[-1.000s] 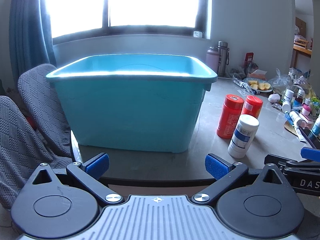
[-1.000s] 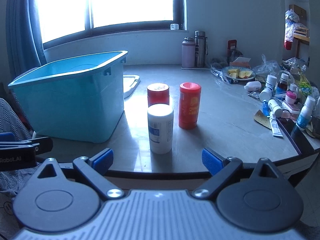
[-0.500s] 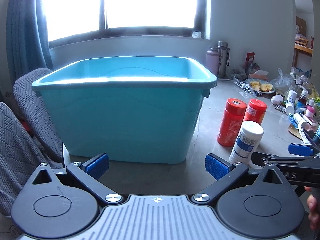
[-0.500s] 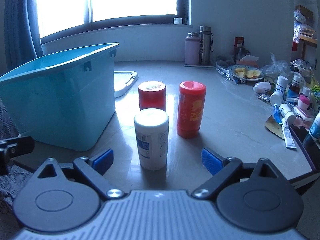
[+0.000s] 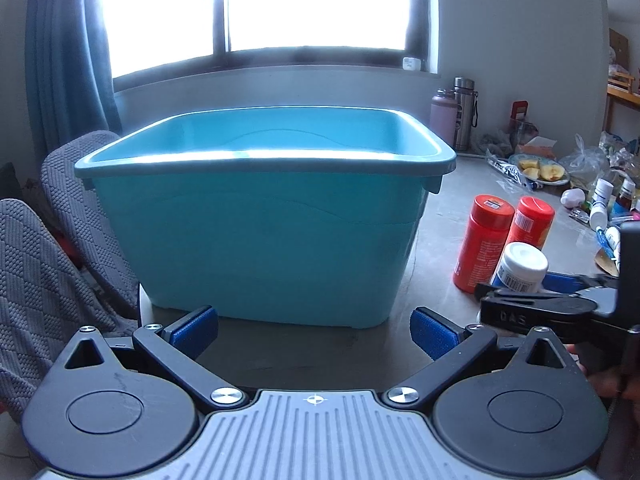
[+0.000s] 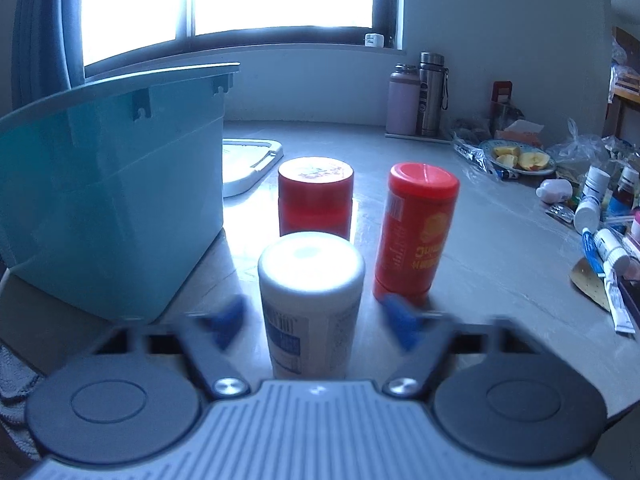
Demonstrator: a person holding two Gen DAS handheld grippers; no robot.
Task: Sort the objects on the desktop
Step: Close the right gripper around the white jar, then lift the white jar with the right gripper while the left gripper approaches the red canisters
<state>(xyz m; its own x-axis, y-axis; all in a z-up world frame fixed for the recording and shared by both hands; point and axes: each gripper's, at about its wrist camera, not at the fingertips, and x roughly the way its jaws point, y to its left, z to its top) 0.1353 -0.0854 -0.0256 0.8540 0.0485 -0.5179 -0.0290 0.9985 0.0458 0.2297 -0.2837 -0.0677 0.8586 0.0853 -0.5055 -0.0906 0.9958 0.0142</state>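
A large rectangular turquoise plastic bin [image 5: 260, 236] is standing open-topped on the grey stone tabletop [image 6: 500, 248], filling the left wrist view. The left gripper [image 5: 314, 330] is hovering in front of the bin's near wall with its blue-padded jaws spread wide, gripping nothing. The right gripper [image 6: 316, 318] is sitting low at the table edge, its jaws apart on either side of a white cylindrical plastic bottle with a blue label [image 6: 310, 304]; the blue pads [image 6: 394, 318] are motion-blurred, and contact with the bottle cannot be confirmed. This bottle is standing upright just right of the bin. Behind it, a wide red plastic jar with a red lid [image 6: 316, 200] and a taller orange-red plastic canister [image 6: 416, 232] are standing upright, near each other but apart. At the far right, a clutter of small bottles and tubes [image 6: 600, 220] is lying near a plate of cut fruit [image 6: 520, 158].
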